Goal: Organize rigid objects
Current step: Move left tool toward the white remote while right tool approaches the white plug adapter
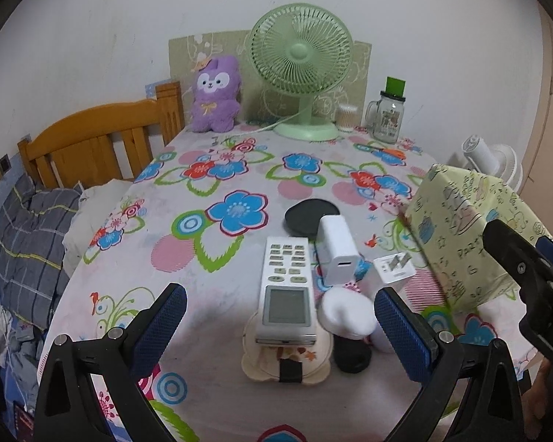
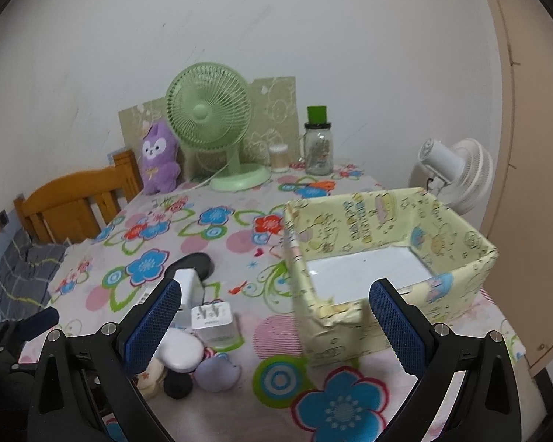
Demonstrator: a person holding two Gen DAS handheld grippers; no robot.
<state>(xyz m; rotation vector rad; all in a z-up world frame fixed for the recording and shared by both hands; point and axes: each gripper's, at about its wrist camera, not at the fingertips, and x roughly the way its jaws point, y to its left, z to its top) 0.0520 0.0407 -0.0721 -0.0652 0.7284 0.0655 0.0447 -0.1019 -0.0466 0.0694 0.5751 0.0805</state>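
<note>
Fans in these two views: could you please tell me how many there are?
2. The green fan stands at the table's far edge beside the purple plush; the white fan sits beyond the table's right edge, behind the box.

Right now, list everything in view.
remote: 1, white, table front, on a cream holder
chargers: 2, white, right of remote
disc: 1, black, behind chargers
box: 1, yellow patterned, table right, empty
fan: 1, green, table back
plush: 1, purple, left of fan
jar: 1, glass, green lid, right of fan
white fan: 1, behind box
headboard: 1, wooden, left
left gripper: open
right gripper: open
</note>
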